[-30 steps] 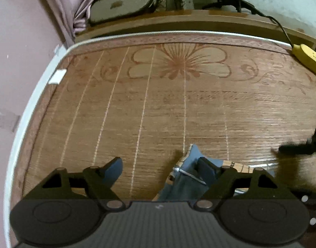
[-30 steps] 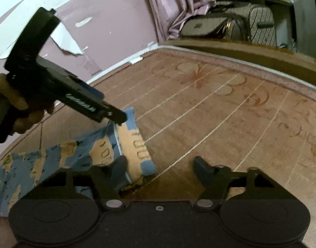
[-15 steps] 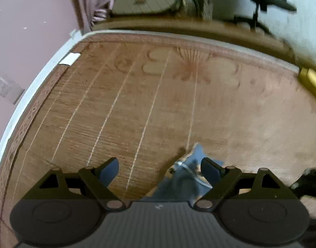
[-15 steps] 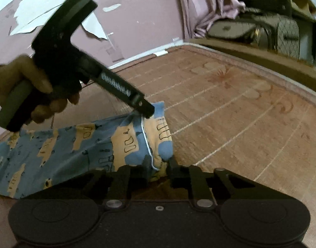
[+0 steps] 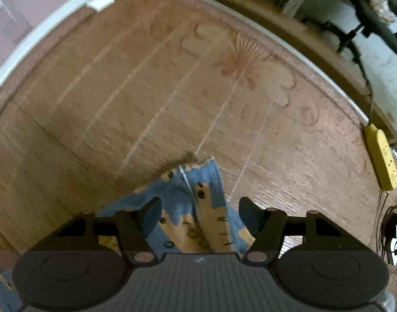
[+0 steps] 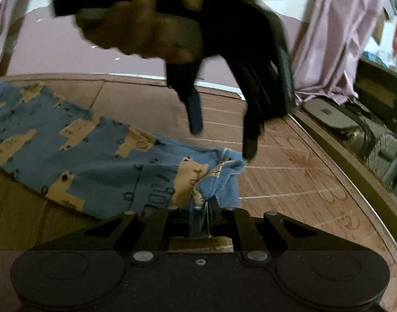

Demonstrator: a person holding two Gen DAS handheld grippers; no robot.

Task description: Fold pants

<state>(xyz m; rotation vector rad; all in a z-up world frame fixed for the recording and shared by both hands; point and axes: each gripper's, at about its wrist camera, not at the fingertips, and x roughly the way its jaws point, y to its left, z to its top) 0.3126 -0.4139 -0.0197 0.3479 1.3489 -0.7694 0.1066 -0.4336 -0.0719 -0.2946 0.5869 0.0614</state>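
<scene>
Right gripper [image 6: 201, 221] pinched shut on pants [image 6: 99, 161] cuff end; the leg's long axis trails away to its fingers' left. Left gripper [image 5: 199, 208] hangs above that cuff, jaws wide but just narrowing, cloth between, untouched.

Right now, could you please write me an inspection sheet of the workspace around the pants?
Surface: woven mat with floral print, white border.
Job's things: blue patterned pants lie along the mat, cuff end bunched up.
Clutter: yellow power strip at the mat's edge.
Grippers: right tool shut on the pants' edge; left tool open above the cuff, jaws just closing somewhat, pads not pressing the cloth.
Cables: tangled wires and a plug by the strip.
Surroundings: pink curtain, pink wall, bags at the bedside.
</scene>
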